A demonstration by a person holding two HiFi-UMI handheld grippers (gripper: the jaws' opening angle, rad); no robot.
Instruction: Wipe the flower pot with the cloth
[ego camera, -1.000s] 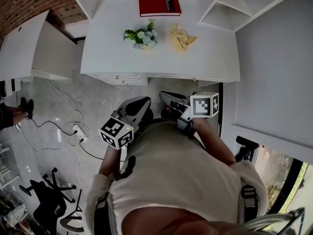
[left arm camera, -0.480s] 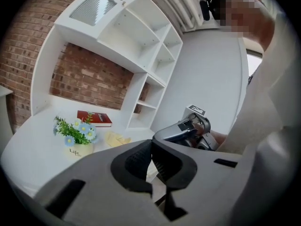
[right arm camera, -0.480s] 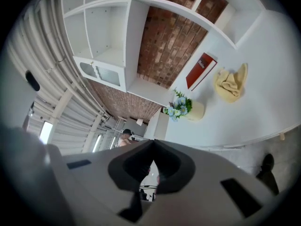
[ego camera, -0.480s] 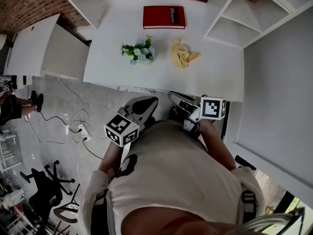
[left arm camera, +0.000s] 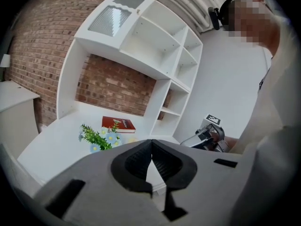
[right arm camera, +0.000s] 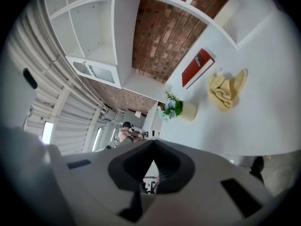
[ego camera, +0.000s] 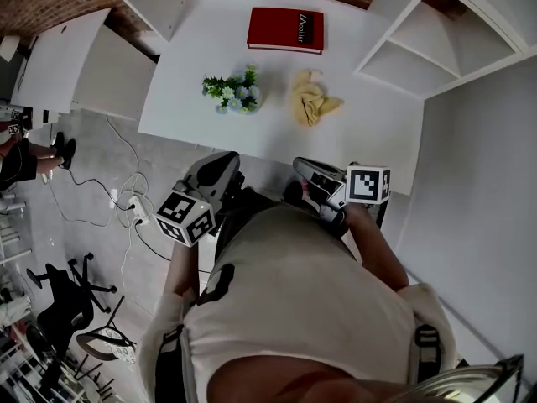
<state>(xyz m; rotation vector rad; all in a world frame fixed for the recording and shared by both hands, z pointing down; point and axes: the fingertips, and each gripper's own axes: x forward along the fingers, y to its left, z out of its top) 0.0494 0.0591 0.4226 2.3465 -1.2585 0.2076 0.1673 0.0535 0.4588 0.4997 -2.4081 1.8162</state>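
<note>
**Nearest the camera.** In the head view the person's torso (ego camera: 294,309) fills the lower half of the frame. Both grippers are held in front of it and point toward the desk.

**Left gripper** (ego camera: 220,159). It is positioned over the grey floor (ego camera: 168,166), just short of the front edge of the desk. In the left gripper view its jaws are together, with nothing between them.

**Right gripper** (ego camera: 300,164). It is positioned near the front edge of the desk, below the cloth in the head view. In the right gripper view its jaws are likewise together and hold nothing. Its marker cube (ego camera: 367,185) faces the camera.

**Desk** (ego camera: 193,116). The top is white.
- The flower pot (ego camera: 250,99) stands upright near the middle of the desk, with green leaves and pale blue flowers. Neither gripper touches it.
- The cloth (ego camera: 312,101) is yellow and lies crumpled just to the right of the pot, apart from it. Neither gripper touches it.
- A red book (ego camera: 285,29) lies flat behind both items, toward the back of the desk.

**Surroundings.** A white shelf unit (ego camera: 419,40) stands at the right end of the desk. A brick wall (ego camera: 50,7) runs behind it. To the left, cables (ego camera: 126,217) lie on the floor, and an office chair (ego camera: 71,317) stands further left.
</note>
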